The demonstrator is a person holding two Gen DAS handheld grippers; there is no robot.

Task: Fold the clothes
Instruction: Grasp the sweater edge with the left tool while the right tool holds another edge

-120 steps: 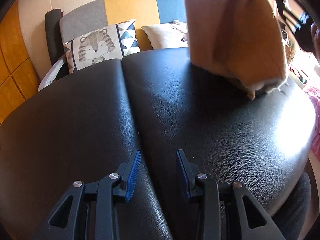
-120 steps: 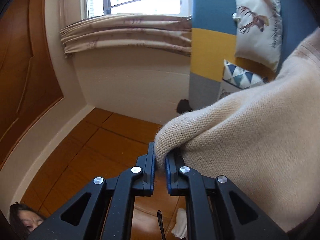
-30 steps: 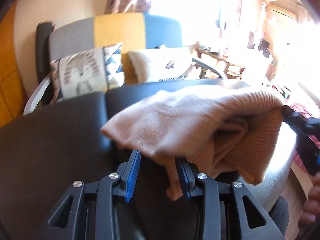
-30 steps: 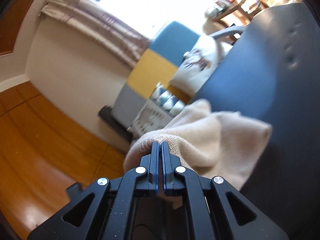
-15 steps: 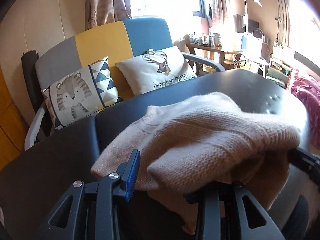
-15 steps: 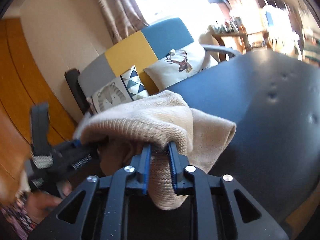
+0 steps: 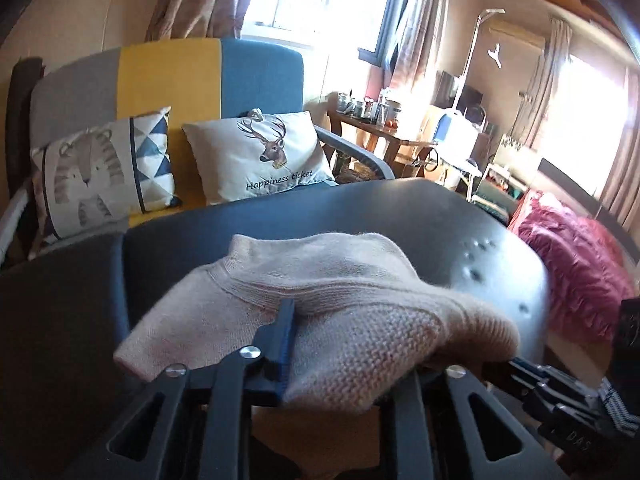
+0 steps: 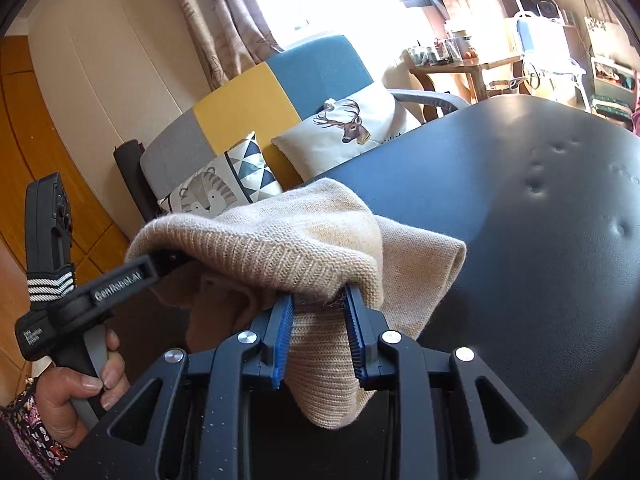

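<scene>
While my right gripper (image 8: 318,330) sits spread around the beige knit sweater (image 8: 280,248) and my left gripper (image 7: 344,344) looks spread under it, I'd guess I'm mid-fold and need a proper pinch next.

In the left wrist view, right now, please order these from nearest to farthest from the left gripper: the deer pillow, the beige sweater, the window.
1. beige sweater: draped over the left gripper itself.
2. deer pillow: beyond the black table, on the sofa, centre.
3. window: behind the sofa, at the top.
</scene>
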